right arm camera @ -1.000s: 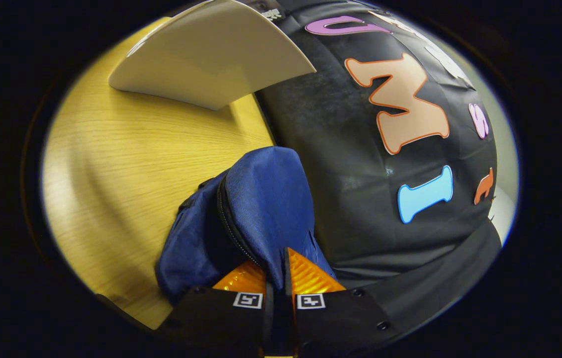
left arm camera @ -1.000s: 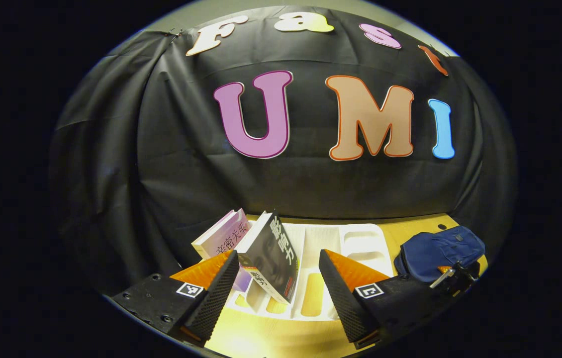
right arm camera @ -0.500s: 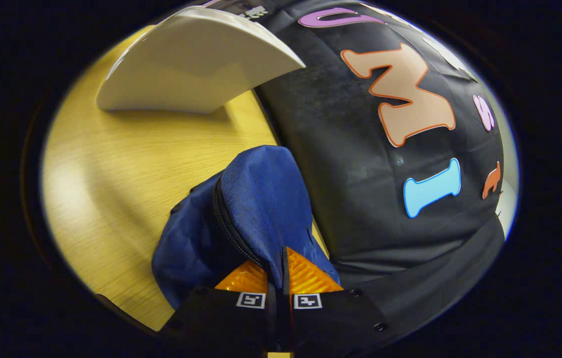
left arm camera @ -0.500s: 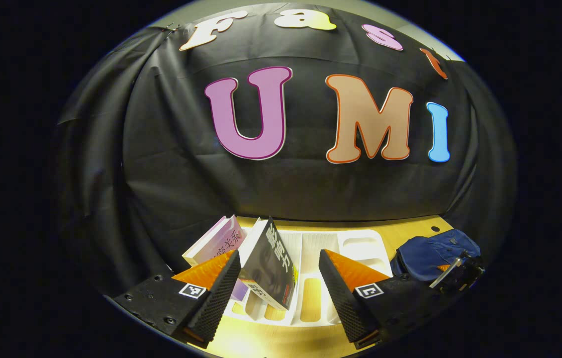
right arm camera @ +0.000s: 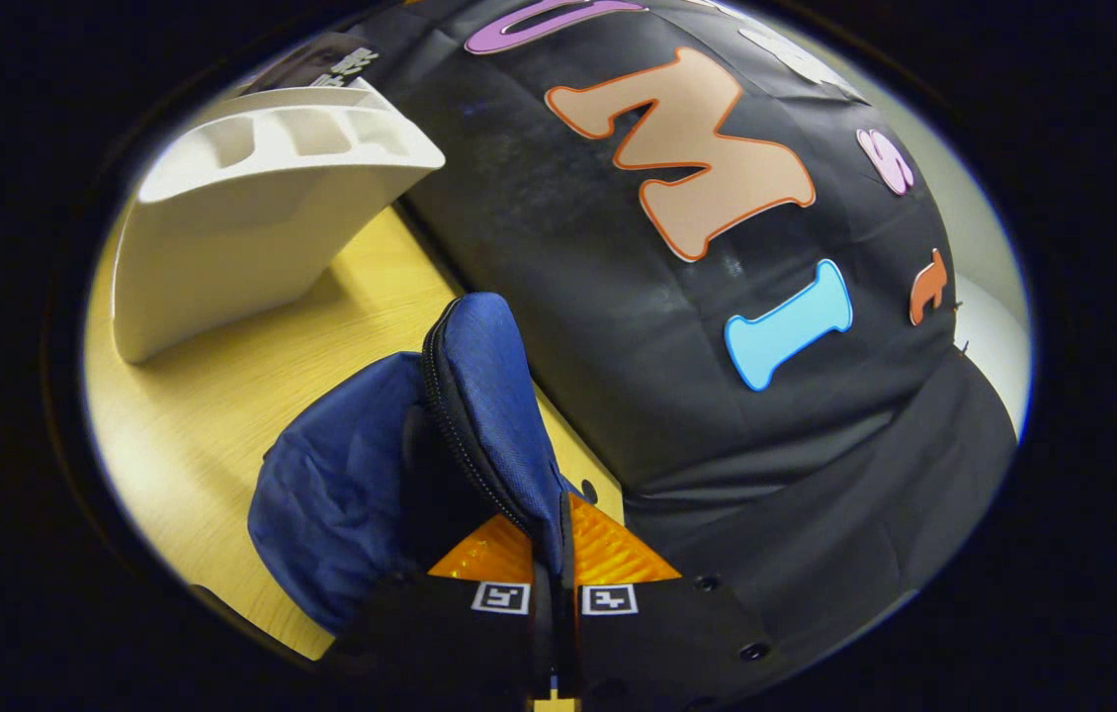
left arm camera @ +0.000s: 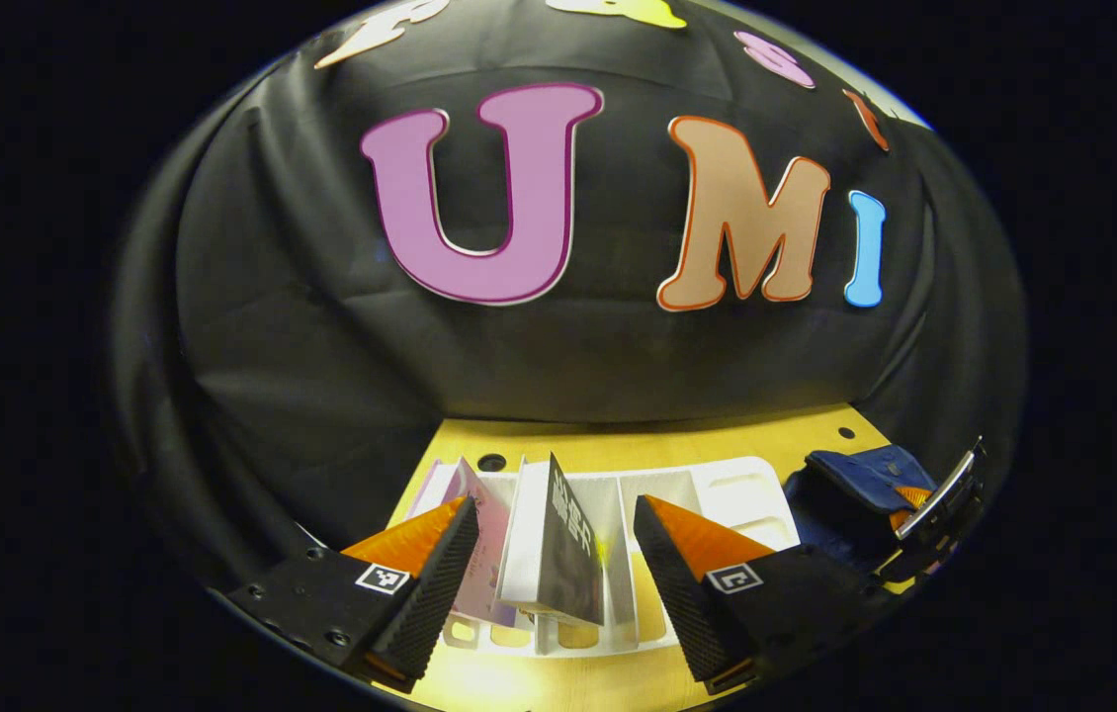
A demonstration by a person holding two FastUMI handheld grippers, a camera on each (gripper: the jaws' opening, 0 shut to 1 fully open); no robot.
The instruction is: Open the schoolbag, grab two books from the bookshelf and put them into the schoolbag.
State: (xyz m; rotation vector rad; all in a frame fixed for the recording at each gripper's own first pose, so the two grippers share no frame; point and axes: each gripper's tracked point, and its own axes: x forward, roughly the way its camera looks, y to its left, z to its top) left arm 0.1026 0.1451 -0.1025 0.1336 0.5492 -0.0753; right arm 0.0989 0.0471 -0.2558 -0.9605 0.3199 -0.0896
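We held the right gripper clamped on the upper flap of the blue schoolbag, both fingers pressed together on the fabric beside the zipper. We judged that this lifted flap was meant to keep the bag's mouth gaping so a book could slide in without a second hand fumbling at the opening. The dark gap under the flap showed nothing we could make out inside, so we took the bag to hold no book yet. The bag sat on the wooden table, near the white bookshelf and close against the black cloth wall. We kept the left gripper with its fingers wide apart, one on each side of the dark-covered book, touching neither face as far as we could tell. That spread looked to us like the set-up for closing on the book. The book stood upright in a slot of the rack, with a pale pink book just beside it in the neighbouring slot, and the remaining slots to the right looked bare.
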